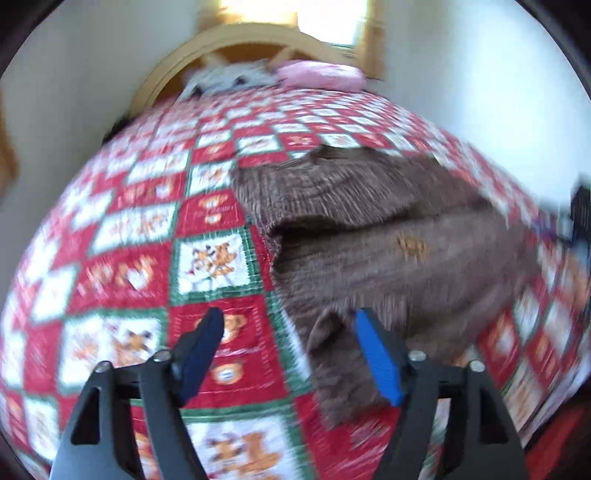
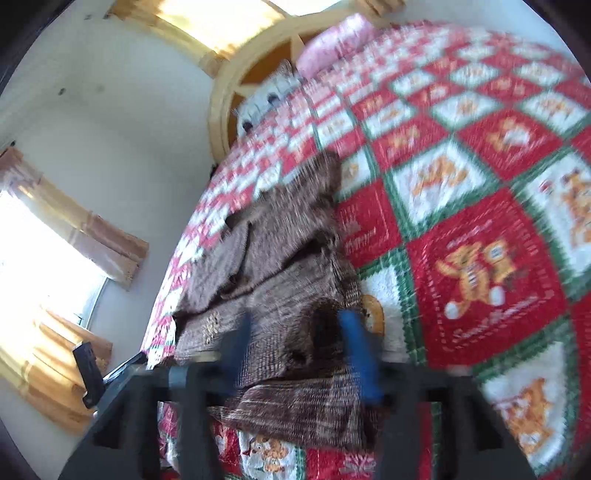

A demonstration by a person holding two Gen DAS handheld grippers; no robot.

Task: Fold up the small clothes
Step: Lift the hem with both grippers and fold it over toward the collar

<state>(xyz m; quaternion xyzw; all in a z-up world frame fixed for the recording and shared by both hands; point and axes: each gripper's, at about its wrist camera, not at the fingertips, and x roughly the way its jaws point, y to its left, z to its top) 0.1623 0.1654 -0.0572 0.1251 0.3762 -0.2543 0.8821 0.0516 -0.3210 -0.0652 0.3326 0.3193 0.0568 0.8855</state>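
brown knit garment on bed, both grippers' jaws spread apart, holding nothing.

left gripper [image 1: 288,354] hovers at the near edge of the brown knit garment [image 1: 388,236]; its right pad overlaps a garment flap, its left pad is over the quilt [image 1: 129,229]. right gripper [image 2: 295,350] is above the garment's near end, fabric between the jaws, contact unclear from blur. garment lies partly folded on the red-white-green teddy quilt; beyond the garment sit a pink pillow [image 1: 321,75], white plush [image 1: 225,79], wooden headboard [image 1: 236,35] and curtained window [image 2: 44,254].

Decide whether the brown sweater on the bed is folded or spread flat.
Partly folded: the brown sweater has one layer doubled over another, with a raised fold edge and rumpled ends on the quilt.
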